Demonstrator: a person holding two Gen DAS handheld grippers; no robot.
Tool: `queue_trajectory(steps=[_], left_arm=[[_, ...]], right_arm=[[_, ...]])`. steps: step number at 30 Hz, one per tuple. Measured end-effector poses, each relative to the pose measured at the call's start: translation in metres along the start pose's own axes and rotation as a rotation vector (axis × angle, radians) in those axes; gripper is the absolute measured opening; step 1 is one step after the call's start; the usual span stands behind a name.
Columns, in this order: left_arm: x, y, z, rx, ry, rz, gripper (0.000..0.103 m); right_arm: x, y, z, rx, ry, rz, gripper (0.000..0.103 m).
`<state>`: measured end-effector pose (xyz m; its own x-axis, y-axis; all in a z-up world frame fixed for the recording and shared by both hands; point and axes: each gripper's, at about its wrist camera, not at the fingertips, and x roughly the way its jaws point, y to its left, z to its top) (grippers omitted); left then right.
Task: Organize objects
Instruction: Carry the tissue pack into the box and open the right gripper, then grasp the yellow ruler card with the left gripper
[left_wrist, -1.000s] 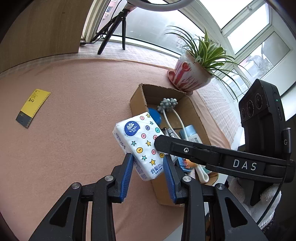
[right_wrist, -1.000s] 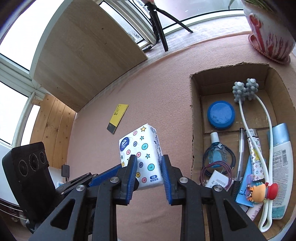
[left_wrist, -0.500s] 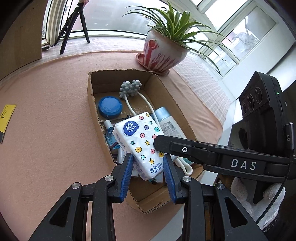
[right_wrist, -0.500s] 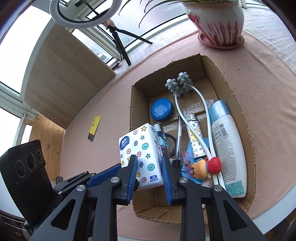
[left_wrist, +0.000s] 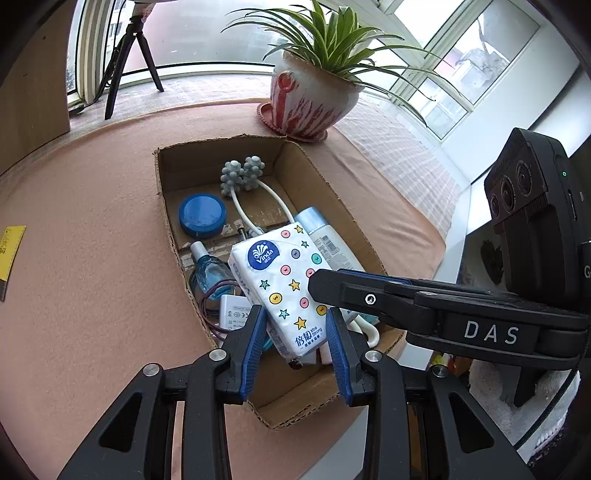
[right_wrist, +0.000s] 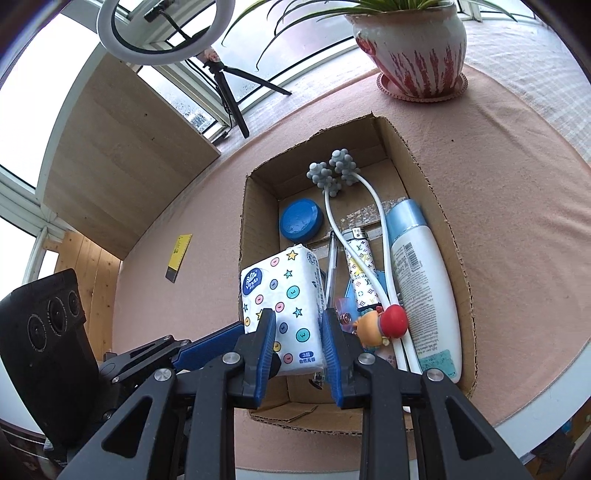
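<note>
A white tissue pack (left_wrist: 286, 291) with coloured dots and stars hangs over the open cardboard box (left_wrist: 162, 177). Both grippers pinch it. My left gripper (left_wrist: 295, 325) is shut on its near end. My right gripper (right_wrist: 298, 325) is shut on the pack (right_wrist: 284, 291) too, and its arm crosses the left wrist view on the right. The box (right_wrist: 458, 266) holds a blue round lid (right_wrist: 301, 219), a white bottle (right_wrist: 421, 280), a grey knobbed massager (right_wrist: 334, 171), a pen, a patterned lighter, a doll figure (right_wrist: 380, 325) and a blue spray bottle (left_wrist: 208, 271).
A potted spider plant (left_wrist: 314, 99) stands on the pink tablecloth behind the box. A yellow ruler (right_wrist: 177, 258) lies on the cloth to the left. A tripod (right_wrist: 229, 92) with a ring light and a wooden panel stand at the back. The table's edge is close to the box's near side.
Both grippers have carried the tissue pack from over the cloth to over the box and lowered it closer to the things inside.
</note>
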<state>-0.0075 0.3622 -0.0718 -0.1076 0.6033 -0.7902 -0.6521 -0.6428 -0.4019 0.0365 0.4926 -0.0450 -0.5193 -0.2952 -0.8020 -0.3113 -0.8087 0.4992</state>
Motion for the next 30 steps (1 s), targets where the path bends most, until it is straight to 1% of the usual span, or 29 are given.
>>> queue_trajectory(steps=[8, 13, 18, 19, 21, 22, 24, 30], left_arm=[[-0.002, -0.009, -0.002, 0.046, -0.003, 0.033, 0.035], [-0.006, -0.003, -0.005, 0.049, -0.003, 0.053, 0.036], [-0.016, 0.009, -0.006, 0.031, -0.013, 0.066, 0.037], [-0.019, 0.012, -0.006, 0.025, -0.018, 0.071, 0.037], [-0.026, 0.023, -0.005, 0.005, -0.025, 0.088, 0.037], [-0.029, 0.030, -0.005, -0.009, -0.028, 0.097, 0.038], [-0.036, 0.046, -0.005, -0.043, -0.036, 0.119, 0.041], [-0.056, 0.104, -0.005, -0.123, -0.042, 0.220, 0.043]], right_arm=[[-0.004, 0.002, -0.002, -0.010, -0.009, -0.009, 0.025], [-0.006, 0.004, -0.005, -0.015, -0.021, -0.032, 0.025], [-0.011, 0.004, -0.005, -0.007, -0.049, -0.064, 0.025], [-0.011, 0.004, -0.005, -0.006, -0.054, -0.069, 0.025], [-0.012, 0.006, -0.006, -0.007, -0.060, -0.080, 0.031], [-0.013, 0.008, -0.007, -0.009, -0.066, -0.086, 0.033], [-0.014, 0.013, -0.009, -0.020, -0.077, -0.098, 0.037], [-0.014, 0.038, -0.016, -0.083, -0.105, -0.131, 0.041]])
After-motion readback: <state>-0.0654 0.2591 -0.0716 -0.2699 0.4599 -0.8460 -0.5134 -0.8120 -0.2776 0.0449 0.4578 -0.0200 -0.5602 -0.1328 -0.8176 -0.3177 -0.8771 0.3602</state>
